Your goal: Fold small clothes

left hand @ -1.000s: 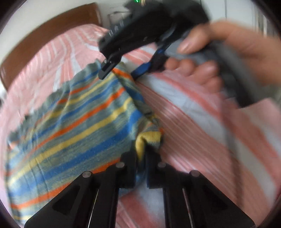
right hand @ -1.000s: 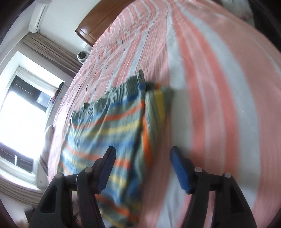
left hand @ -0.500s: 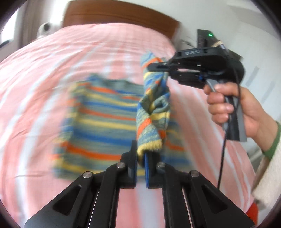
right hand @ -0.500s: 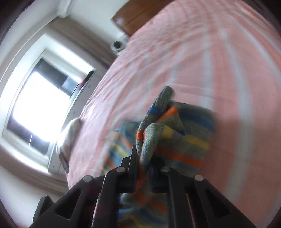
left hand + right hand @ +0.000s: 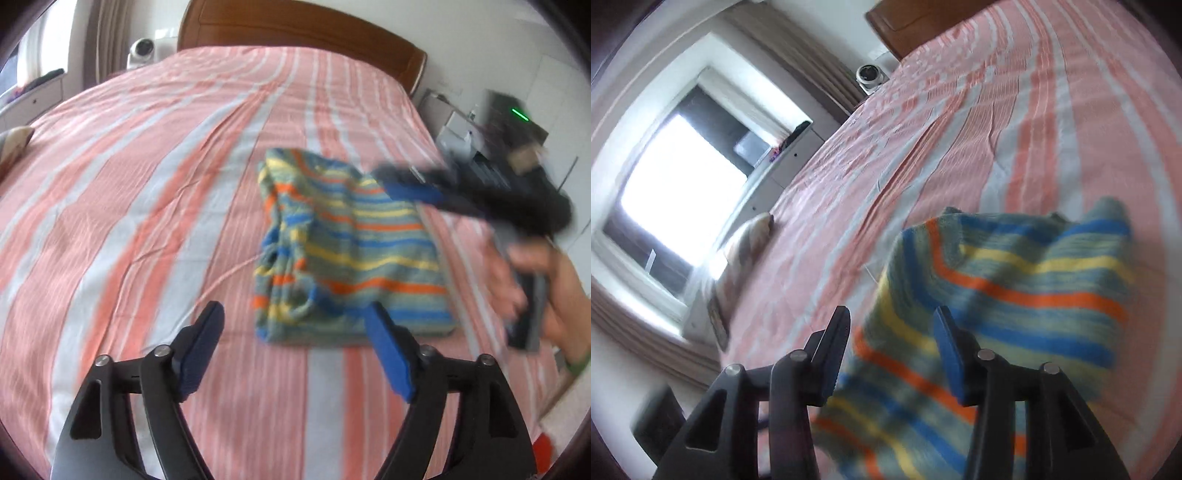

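a pink-striped bed point(image 5: 155, 192) carries a folded striped garment point(image 5: 354, 251).

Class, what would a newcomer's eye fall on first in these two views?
The striped knit garment, folded on the pink-striped bed, right of centre. Over its far right corner hangs the blurred right gripper; the left gripper gapes empty at its near edge. A bright window glares beside the bed.

A home bedroom is showing here. A bed with a pink-and-white striped sheet point(image 5: 155, 192) is stretching ahead of the jaws, a wooden headboard point(image 5: 303, 26) is standing beyond it, and a curtained window point(image 5: 676, 192) is glowing up to the left of the right jaws.
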